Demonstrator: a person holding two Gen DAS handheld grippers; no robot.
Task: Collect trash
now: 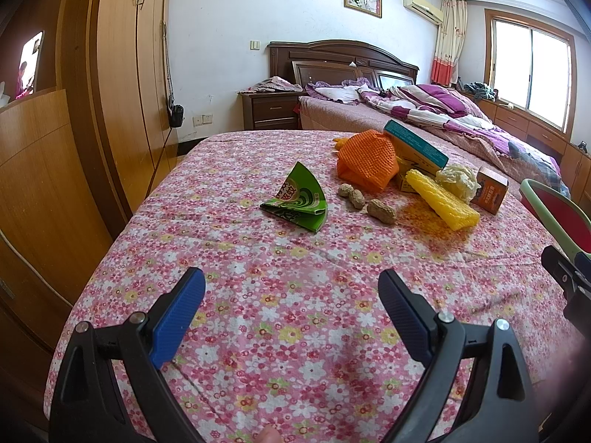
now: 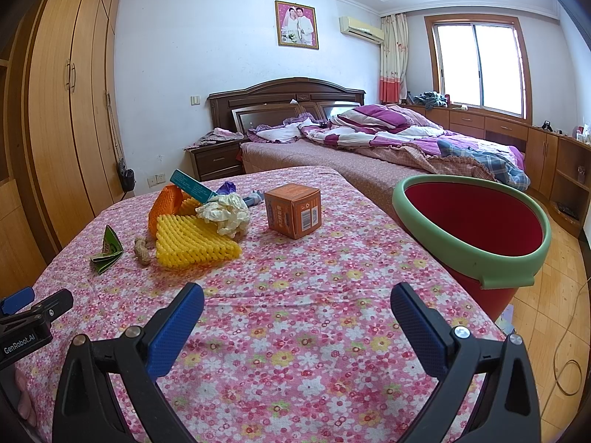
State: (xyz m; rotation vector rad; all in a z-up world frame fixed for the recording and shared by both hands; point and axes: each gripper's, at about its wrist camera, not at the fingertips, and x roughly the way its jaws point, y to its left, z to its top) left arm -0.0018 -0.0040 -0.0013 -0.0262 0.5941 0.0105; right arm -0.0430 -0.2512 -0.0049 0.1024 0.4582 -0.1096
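Trash lies scattered on a table draped in a pink floral cloth [image 1: 288, 332], all of it ahead of two hand-held grippers. The left gripper [image 1: 291, 289] hovers low over the near part of the cloth with its blue-padded jaws spread wide and nothing between them. The right gripper [image 2: 297, 304] does likewise, wide open and empty.

Counted from left to right in the left wrist view: one folded green wrapper [image 1: 297, 197], straight ahead of the left gripper and well apart from it; three peanuts in their shells [image 1: 356, 198], in a loose row just right of the wrapper; one orange foam net [image 1: 365, 164] behind the peanuts; one teal and yellow carton [image 1: 415, 144] leaning against the net; one yellow foam net [image 1: 441, 199], ahead and right of the left gripper; one crumpled pale tissue [image 1: 458, 179] touching the yellow net; one small orange box [image 1: 493, 190], farthest right.

From the right gripper, the yellow net [image 2: 194, 243] and tissue [image 2: 225, 212] sit ahead to the left, and the orange box [image 2: 292, 209] stands almost straight ahead, all well apart from its fingers. One red bucket with a green rim [image 2: 469, 254] stands off the table's edge, ahead and to the right of the right gripper.
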